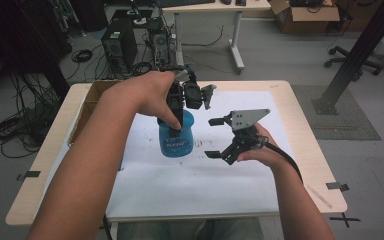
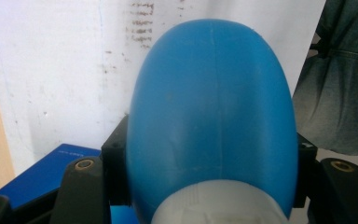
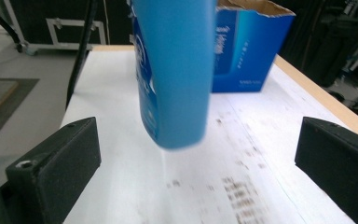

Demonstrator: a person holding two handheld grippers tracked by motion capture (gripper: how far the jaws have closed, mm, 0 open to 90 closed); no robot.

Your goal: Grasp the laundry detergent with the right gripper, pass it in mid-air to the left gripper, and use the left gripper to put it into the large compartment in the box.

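Observation:
A blue plastic bottle [image 1: 176, 137] hangs upright over the white paper, and my left gripper [image 1: 180, 102] comes down from above, shut on its upper part. In the left gripper view the bottle's blue body [image 2: 212, 107] sits pressed between the two black jaws, with a white neck [image 2: 219, 205] nearest the camera. My right gripper [image 1: 213, 138] stands open just right of the bottle, nothing between its fingers. In the right gripper view the bottle [image 3: 175, 70] hangs ahead of the wide-spread jaws, its base a little above the paper.
A white, smudged paper sheet [image 1: 190, 185] covers most of the wooden table [image 1: 310, 150]. An open blue box [image 3: 247, 51] stands at the table's left side [image 1: 87, 107]. Computers, cables and a desk lie on the floor beyond the table.

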